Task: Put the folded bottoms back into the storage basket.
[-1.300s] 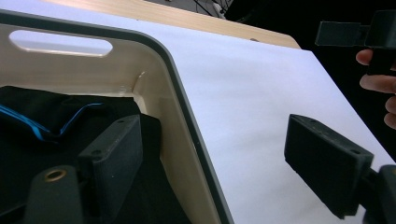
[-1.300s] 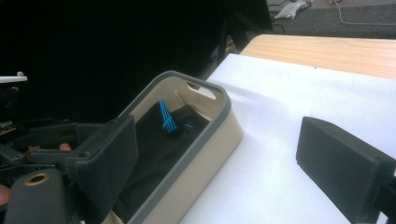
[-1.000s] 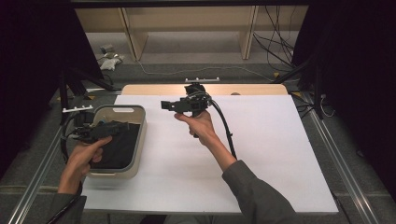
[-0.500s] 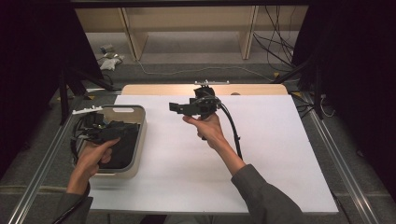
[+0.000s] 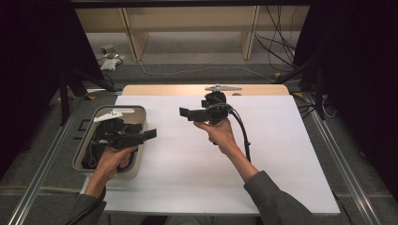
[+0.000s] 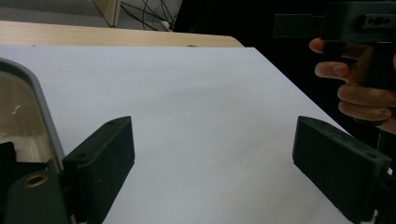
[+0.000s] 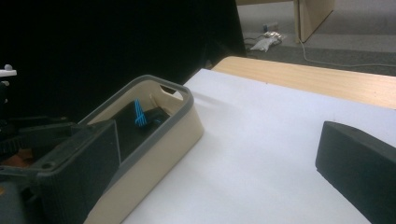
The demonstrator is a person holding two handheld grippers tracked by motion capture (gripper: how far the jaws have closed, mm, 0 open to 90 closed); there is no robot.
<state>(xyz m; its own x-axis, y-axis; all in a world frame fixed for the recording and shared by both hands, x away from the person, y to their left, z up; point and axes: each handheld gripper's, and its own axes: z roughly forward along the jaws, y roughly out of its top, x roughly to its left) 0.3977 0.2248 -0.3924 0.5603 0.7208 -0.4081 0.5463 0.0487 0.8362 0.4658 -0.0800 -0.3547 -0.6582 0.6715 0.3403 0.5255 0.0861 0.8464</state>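
Observation:
My left gripper (image 5: 150, 134) hangs over the beige tray (image 5: 79, 157) at the table's left, its jaws reaching past the tray's right rim. In the left gripper view those jaws (image 6: 210, 135) stand wide apart over the bare white sheet and have just been opening, with nothing between them. My right gripper (image 5: 184, 112) is held up above the middle of the table and points left. Its jaws (image 7: 219, 140) have also just been opening and are empty. The tray (image 7: 173, 126) holds dark items and a small blue-toothed piece (image 7: 139, 113).
A white sheet (image 5: 263, 154) covers the table, with a wooden strip (image 5: 178, 90) along its far edge. Metal rails (image 5: 347, 168) run along both sides. Cables (image 5: 197, 71) and a wooden shelf frame (image 5: 187, 23) lie beyond, between dark curtains.
The left gripper has shifted right over the tray, so its jaws now pass the right rim. The right gripper has moved right and a little farther back. Both pairs of jaws stand wider.

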